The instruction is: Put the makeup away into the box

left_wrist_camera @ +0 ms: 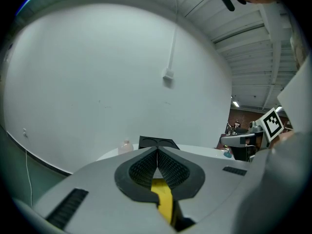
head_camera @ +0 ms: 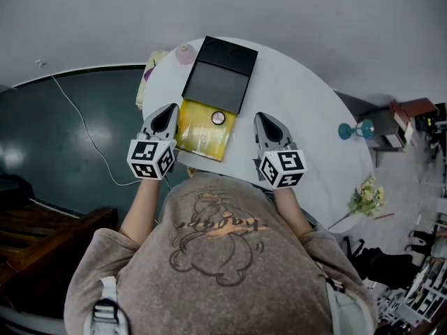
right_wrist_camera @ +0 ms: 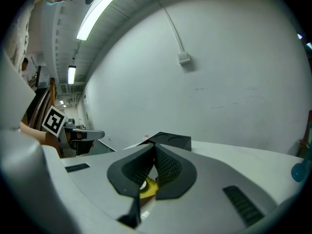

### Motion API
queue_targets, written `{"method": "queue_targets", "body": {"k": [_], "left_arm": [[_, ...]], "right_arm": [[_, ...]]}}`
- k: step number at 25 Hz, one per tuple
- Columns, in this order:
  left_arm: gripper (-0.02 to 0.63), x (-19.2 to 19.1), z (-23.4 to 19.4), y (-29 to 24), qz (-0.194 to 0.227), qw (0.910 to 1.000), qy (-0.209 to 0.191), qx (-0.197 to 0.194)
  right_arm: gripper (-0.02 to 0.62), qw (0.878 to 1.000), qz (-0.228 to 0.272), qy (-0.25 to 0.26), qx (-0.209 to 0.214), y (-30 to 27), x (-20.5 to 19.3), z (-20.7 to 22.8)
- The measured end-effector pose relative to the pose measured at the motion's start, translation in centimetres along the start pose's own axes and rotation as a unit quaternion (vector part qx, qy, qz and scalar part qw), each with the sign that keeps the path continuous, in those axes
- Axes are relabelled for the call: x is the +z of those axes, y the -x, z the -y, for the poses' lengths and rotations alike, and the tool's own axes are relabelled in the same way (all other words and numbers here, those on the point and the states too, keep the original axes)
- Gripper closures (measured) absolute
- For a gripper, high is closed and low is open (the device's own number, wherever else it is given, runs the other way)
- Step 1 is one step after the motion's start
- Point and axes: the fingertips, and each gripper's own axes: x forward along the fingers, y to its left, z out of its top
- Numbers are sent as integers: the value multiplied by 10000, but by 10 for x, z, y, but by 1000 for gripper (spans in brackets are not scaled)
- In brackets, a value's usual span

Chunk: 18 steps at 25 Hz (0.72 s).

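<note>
Left claw (left_wrist_camera: 157,151) and right claw (right_wrist_camera: 154,146) are both pressed together, nothing pinched. They are held low over the near tabletop (head_camera: 307,110) edge, flanking a yellow flat pack (head_camera: 199,135), likely so either can reach it. A round compact (head_camera: 218,118) is laid on its far end, outside the black box (head_camera: 220,75) just behind. A pink bottle (head_camera: 185,53) is stood farthest.

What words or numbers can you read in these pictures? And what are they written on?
No text reads for certain.
On the sweatshirt: curly lettering across the cartoon print, too blurred to read.
The cube on the left gripper and the one on the right gripper: black-and-white square codes, not letters.
The yellow case and the black box: no print shows.
</note>
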Motion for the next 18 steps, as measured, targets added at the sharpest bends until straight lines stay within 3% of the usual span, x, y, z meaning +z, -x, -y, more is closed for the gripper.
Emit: {"method": "queue_targets", "body": {"k": [18], "left_arm": [[581,4,2,1,10,9998,173,-12]], "right_arm": [[594,9999,-79,-72,-51,1,-3,2]]}}
